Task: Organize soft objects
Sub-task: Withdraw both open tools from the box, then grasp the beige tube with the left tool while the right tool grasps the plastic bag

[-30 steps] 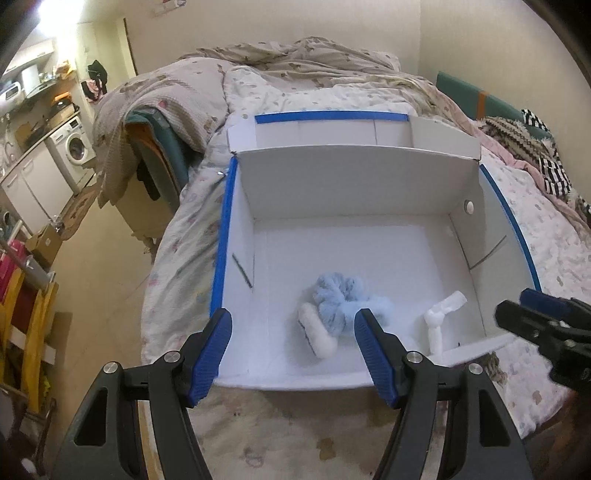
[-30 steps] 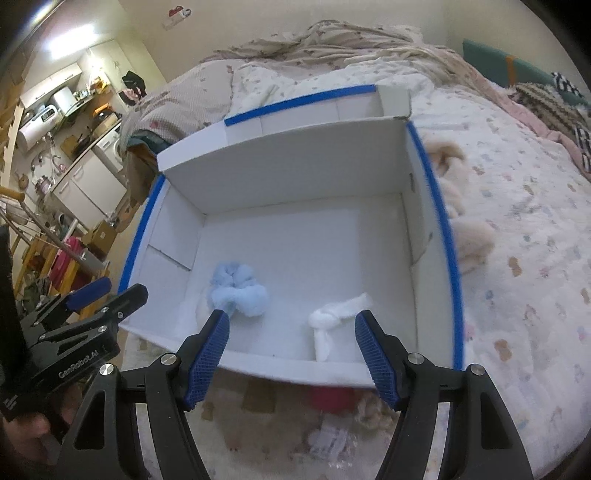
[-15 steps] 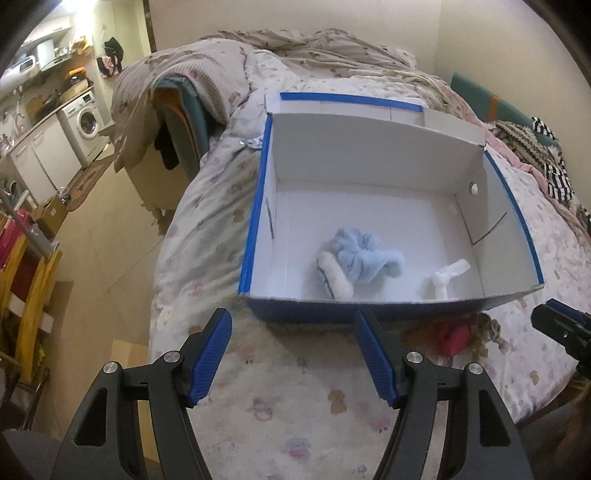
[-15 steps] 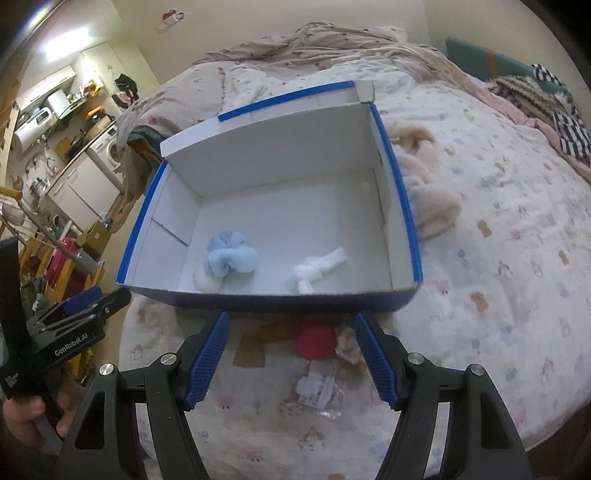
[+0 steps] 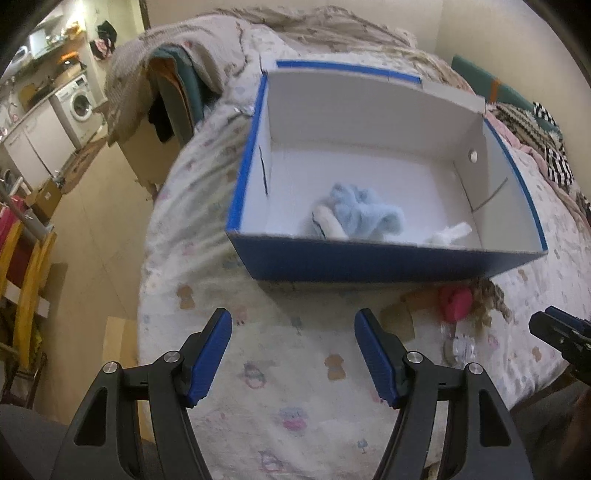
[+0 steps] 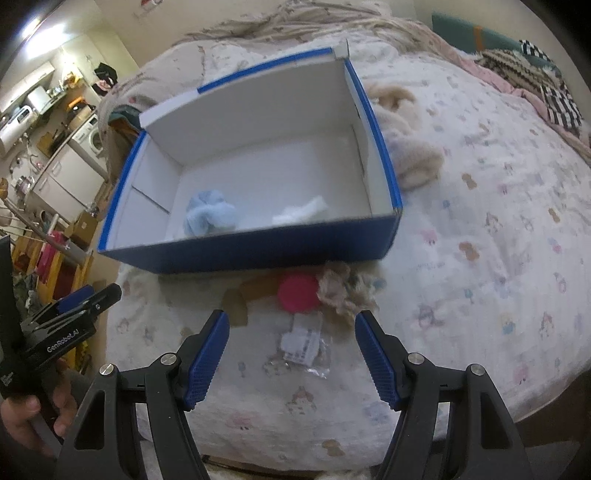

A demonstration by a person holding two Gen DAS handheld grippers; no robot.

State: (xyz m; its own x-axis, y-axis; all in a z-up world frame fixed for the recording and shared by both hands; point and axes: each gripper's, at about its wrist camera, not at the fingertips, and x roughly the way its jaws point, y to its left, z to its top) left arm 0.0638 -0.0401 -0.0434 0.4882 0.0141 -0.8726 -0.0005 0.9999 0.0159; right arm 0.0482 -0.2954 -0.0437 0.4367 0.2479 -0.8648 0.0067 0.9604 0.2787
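Both tools hang over the near end of the bed, tilted down at it. The left gripper [image 5: 293, 354] has its blue pads spread wide with only printed sheet between them, and the right gripper [image 6: 291, 356] is parted just as far and carries nothing either. A hand [image 6: 35, 413] at the lower left of the right-hand view grips the left tool's handle.

Ahead of both tools sits the box [image 6: 258, 251], blue outside and white inside, open at the top, resting on the bed. In it lie a light blue fluffy bundle [image 5: 364, 216] touching a cream roll [image 5: 330, 223] on its left, and a knotted white cloth [image 6: 303, 214] toward the right wall.

Just in front of the box's near wall, between it and the right gripper's fingers, lies a loose clutter: a pink round soft thing [image 6: 298, 293], a beige frizzy tuft [image 6: 341, 290] touching it on the right, a brown card tag [image 6: 240, 301] to the left, and a clear plastic packet [image 6: 301, 347] nearest the pads. These lie off to the right of the left gripper. Beige plush pieces [image 6: 410, 162] rest against the box's right outer side.

The bed [image 6: 480, 258] wears a pale sheet printed with small cartoon figures, with a rumpled quilt [image 5: 314, 29] at the far end. To the left the floor is tan, with a washing machine [image 5: 83, 105] beyond it.
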